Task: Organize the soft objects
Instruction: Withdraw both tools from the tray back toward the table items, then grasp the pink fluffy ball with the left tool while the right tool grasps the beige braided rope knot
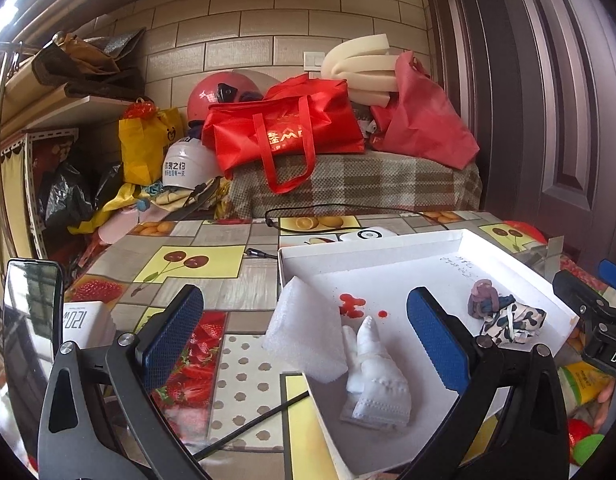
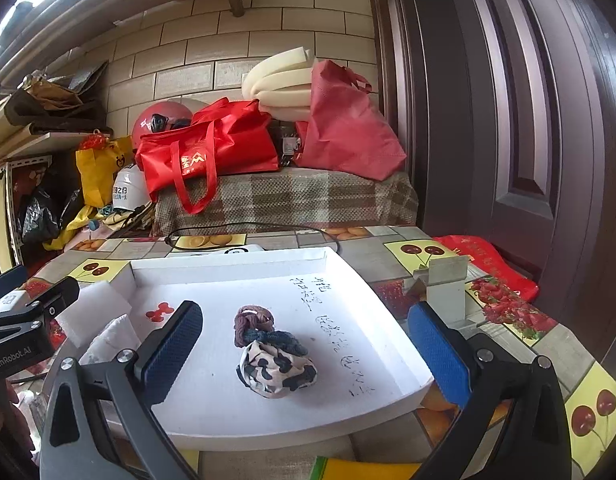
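The soft things lie in my white tray (image 2: 228, 276) on the table (image 1: 236, 384). Near its middle sits a bunch of scrunchies (image 2: 274, 350): a brown one at the far end, a dark blue one in the middle and a black-and-white patterned one nearest me, all touching. Toward the tray's left side a white foam block (image 1: 304, 338) leans over the left wall, partly inside and partly out. A folded white mask (image 1: 377, 380) lies just beside it, touching its lower edge. Red blots (image 1: 352, 305) mark the tray floor beyond the mask, and black handwriting (image 2: 331, 328) runs down the right part.

My left gripper (image 1: 306, 338) is spread wide and holds nothing; the foam and mask sit between its blue pads (image 1: 170, 336). My right gripper (image 2: 304, 354) is also spread wide and empty, hovering with the scrunchies between its fingers.

A black cable (image 1: 248, 426) crosses the table left of the tray, and a phone (image 1: 30, 308) stands at the far left edge. To the tray's right stands a small grey box (image 2: 445, 284). Behind the table, red bags (image 2: 208, 152) and foam strips (image 2: 280, 84) rest on a checked cover (image 2: 288, 198), with a red helmet (image 1: 222, 90) behind them.
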{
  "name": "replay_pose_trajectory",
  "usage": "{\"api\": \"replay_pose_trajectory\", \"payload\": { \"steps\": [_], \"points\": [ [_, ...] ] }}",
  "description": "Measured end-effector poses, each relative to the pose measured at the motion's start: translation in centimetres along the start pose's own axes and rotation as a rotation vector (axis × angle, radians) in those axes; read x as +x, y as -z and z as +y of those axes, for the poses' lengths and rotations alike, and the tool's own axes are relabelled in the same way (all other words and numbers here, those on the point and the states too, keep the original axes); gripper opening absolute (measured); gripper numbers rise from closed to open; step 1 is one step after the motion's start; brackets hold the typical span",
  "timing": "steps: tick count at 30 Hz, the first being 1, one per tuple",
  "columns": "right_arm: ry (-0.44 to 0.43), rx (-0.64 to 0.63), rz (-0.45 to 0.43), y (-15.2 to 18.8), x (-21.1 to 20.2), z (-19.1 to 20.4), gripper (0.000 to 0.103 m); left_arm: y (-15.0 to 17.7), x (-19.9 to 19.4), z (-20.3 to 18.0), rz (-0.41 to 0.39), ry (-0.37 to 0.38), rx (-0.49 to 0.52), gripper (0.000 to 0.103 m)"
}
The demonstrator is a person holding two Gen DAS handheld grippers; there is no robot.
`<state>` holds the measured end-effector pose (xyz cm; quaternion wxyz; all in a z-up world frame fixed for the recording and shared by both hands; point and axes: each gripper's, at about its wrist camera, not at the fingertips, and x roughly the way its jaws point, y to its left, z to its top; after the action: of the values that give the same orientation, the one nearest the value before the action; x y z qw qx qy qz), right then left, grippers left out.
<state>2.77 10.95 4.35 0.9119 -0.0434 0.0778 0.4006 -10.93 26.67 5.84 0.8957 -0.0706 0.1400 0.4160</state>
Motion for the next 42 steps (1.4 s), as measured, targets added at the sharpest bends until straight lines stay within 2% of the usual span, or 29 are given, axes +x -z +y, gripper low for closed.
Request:
{"api": "replay_pose_trajectory", "payload": {
  "steps": [6,15,20,23,27,29,31,34,37,39,42],
  "points": [
    [-0.007,0.001,0.01,0.7,-2.0,-0.7,0.103,1.2,-3.0,0.5,0.016,0.059,0.023,0.103],
    [-0.047,-0.018,0.042,2.0,-5.8,-3.5,0.103,3.9,-9.9,0.9,0.065,0.214,0.112,0.103],
    [-0.013,-0.015,0.137,3.0,-7.3,-6.8,0.103,5.2,-11.9,0.3,0.143,0.298,0.174,0.103],
    [0.011,0.012,0.234,3.9,-7.7,-9.4,0.103,5.8,-12.3,-0.6,0.197,0.347,0.216,0.103],
    [-0.002,0.058,0.353,5.3,-8.2,-11.9,0.103,7.0,-12.6,-2.1,0.286,0.415,0.277,0.103],
    [-0.035,0.067,0.409,6.1,-8.3,-12.4,0.103,7.6,-12.5,-2.9,0.347,0.455,0.296,0.103],
    [-0.06,0.05,0.429,6.4,-8.5,-12.0,0.103,8.1,-12.4,-3.5,0.393,0.479,0.303,0.103],
    [-0.083,-0.051,0.432,6.5,-8.6,-9.9,0.103,8.4,-12.4,-3.9,0.41,0.471,0.315,0.102],
    [-0.091,-0.198,0.473,7.1,-8.1,-7.1,0.1,8.7,-11.6,-4.3,0.457,0.466,0.325,0.092],
    [-0.098,-0.272,0.531,7.9,-7.2,-5.7,0.082,9.2,-10.8,-4.6,0.505,0.465,0.341,0.08],
    [-0.129,-0.239,0.56,7.9,-6.6,-5.9,0.074,9.5,-10.2,-4.8,0.549,0.496,0.341,0.068]
  ]
}}
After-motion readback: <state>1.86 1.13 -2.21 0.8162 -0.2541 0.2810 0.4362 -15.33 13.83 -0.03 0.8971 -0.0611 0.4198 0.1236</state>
